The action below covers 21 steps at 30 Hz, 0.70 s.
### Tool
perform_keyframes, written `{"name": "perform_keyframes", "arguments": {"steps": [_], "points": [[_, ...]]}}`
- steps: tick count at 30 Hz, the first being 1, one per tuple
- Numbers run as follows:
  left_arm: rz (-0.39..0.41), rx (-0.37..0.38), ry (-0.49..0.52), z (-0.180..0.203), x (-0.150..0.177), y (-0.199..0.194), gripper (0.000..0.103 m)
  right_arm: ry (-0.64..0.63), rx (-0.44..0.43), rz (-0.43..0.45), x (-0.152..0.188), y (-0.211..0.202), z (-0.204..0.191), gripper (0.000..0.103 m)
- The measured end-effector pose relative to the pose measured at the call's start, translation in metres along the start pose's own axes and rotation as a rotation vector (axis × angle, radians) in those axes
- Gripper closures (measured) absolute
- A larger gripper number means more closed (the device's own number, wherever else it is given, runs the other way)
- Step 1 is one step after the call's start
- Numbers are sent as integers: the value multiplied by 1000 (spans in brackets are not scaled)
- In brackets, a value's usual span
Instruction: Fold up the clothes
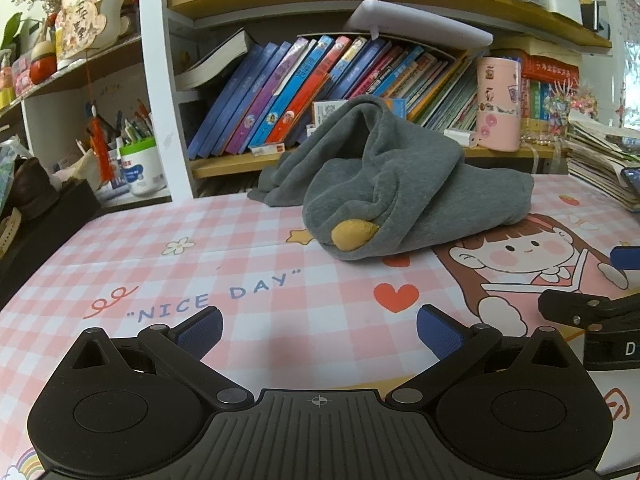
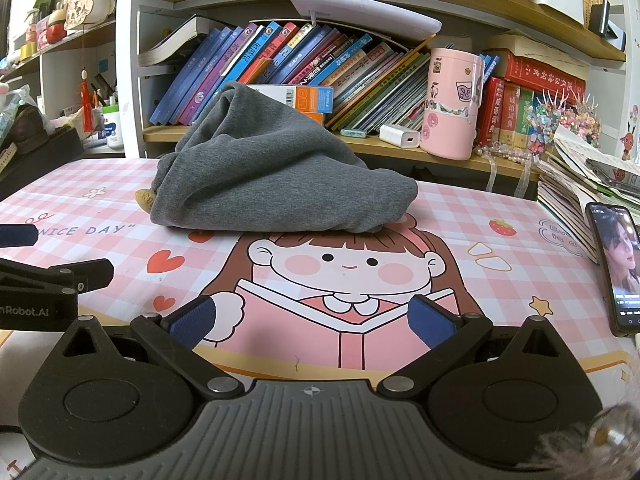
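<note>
Two grippers, left gripper (image 1: 319, 330) and right gripper (image 2: 312, 320), hover with fingers spread wide and empty; grey garment (image 2: 264, 172) heaped far on the desk (image 1: 240, 264), phone (image 2: 616, 268) right, bookshelf (image 2: 360, 60) behind.

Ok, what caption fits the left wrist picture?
Open left tongs face a crumpled grey sweatshirt on the pink checked table mat.

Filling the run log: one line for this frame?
stage: pre-grasp | left hand-held gripper: open, empty | right hand-held gripper: open, empty | grey garment: bunched on mat, untouched
</note>
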<state>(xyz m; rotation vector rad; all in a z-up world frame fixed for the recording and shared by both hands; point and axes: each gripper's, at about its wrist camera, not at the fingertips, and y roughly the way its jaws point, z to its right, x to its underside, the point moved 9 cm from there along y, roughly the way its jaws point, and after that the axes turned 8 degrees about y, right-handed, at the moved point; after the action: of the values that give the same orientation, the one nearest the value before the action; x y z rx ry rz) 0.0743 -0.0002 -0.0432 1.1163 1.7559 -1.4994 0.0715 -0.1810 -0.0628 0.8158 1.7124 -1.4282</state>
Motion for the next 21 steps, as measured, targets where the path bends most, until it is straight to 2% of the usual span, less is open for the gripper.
{"name": "perform_keyframes", "arguments": {"steps": [21], "points": [[-2,-8,-20,-4,0,1,0,0,-1,0,0,0,0,0]]}}
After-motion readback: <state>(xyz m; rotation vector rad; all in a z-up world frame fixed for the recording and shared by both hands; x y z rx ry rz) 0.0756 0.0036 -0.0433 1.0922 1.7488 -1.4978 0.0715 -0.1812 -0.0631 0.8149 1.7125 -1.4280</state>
